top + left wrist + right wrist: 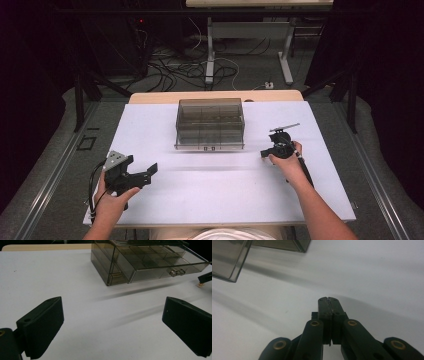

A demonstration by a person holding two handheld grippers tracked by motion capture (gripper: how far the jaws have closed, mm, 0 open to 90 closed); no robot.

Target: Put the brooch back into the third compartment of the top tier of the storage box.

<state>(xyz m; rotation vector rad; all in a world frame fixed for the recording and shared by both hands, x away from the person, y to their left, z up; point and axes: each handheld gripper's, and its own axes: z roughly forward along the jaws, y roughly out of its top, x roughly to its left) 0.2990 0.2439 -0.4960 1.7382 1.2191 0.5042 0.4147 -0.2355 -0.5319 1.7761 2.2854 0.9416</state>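
Two grippers rest over a white table (pixel 220 195). A smoky clear drawer box (pixel 210 124) sits at twelve o'clock, its drawer slightly pulled out. At eight o'clock, the left gripper (pixel 145 172) has its jaws spread wide, nothing between them. At three o'clock, near the box, the right gripper (pixel 264 153) has jaws pressed together, holding nothing.

Smoky clear plastic drawer box (pixel 210 123) (glossy) on matt white table (pixel 210 195).
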